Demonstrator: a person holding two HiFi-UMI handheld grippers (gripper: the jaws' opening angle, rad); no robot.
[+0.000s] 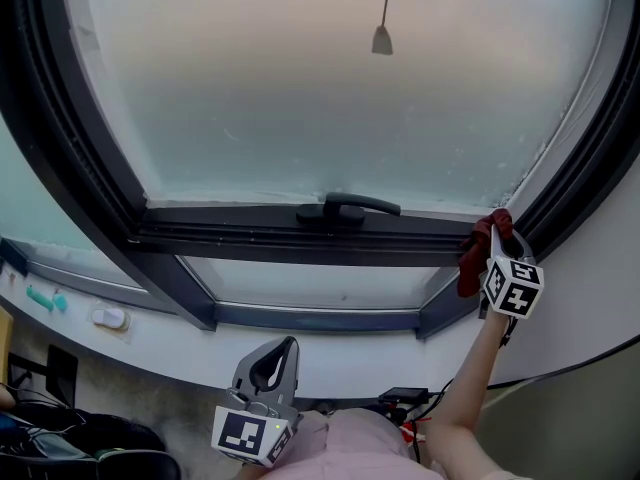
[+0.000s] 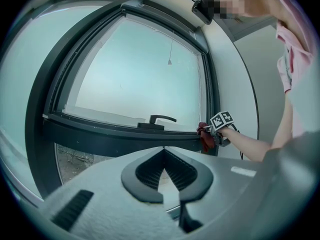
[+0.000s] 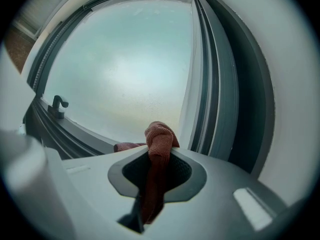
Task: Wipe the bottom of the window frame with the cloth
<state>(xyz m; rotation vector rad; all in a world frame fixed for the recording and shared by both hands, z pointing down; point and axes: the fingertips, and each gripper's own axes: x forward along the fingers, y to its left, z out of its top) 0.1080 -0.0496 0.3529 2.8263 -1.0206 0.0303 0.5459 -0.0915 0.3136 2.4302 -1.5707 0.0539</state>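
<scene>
Frosted glass (image 1: 340, 98) was set in a dark curved frame (image 1: 250, 236), with pale wall (image 1: 590, 278) seen at its right side. A black handle (image 1: 345, 208) was mounted at the middle of the bottom rail, and a small cord pull (image 1: 382, 40) was hung in front of the upper glass.

The red cloth (image 1: 478, 253) was found at the lower right corner of the frame, where the bottom rail is met by the right upright. It was bunched against the rail's right end, with part of it draped down over the edge. It was clenched by the right gripper (image 1: 495, 236), which was raised to that corner on an outstretched arm (image 1: 465, 388). In the right gripper view the jaws of the right gripper (image 3: 160, 156) were closed on the cloth (image 3: 160, 136), a knot of which was pushed up above them and a strip of which was trailed down between them.

The left gripper (image 1: 280, 353) was held low, well apart from the window and just above a pink shirt (image 1: 350, 448). In the left gripper view its jaws (image 2: 163, 151) were brought together at the tips, and nothing was pinched between them.
</scene>
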